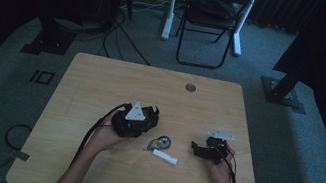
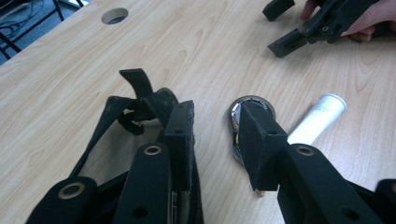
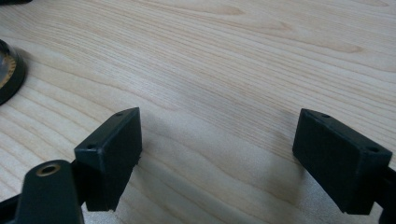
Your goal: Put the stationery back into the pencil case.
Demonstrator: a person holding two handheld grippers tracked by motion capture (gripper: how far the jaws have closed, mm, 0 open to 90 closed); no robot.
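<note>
Two hand-held grippers rest low over the desk [image 1: 102, 81]. The left hand-held gripper [image 2: 215, 135] stands partly open, gripping nothing, its jaws astride bare wood, one tip just before the round tape dispenser [image 2: 254, 103]; the white tube [image 2: 317, 119] lies beside it. The right hand-held gripper [image 3: 217, 154] gapes wide over bare desk, released.

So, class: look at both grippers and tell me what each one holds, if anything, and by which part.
Nothing is held. The left gripper has open jaws with bare table between them, the round disc behind one jaw. The right gripper is open over bare wood.
</note>
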